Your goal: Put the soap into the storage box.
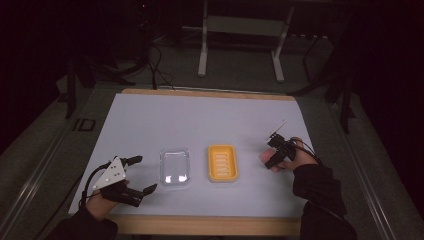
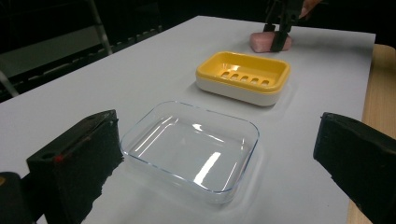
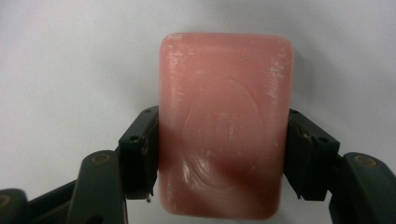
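Pink soap bar (image 3: 224, 126), mid-frame, sits pinched across its width by the right gripper (image 3: 223, 154); I'd lift it level toward the yellow dish (image 1: 223, 162), while the left gripper (image 1: 138, 174) idles wide open, empty.

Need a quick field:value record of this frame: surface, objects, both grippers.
surface: white sheet on a wooden table
clear tray: empty, centre-left
soap dish: yellow, slotted, empty, to the right of the clear tray, apart from it
soap bar: pink, on the sheet, right of the soap dish
left gripper: open, holds nothing, beside the clear tray
right gripper: jaws pressed on both long sides of the soap bar
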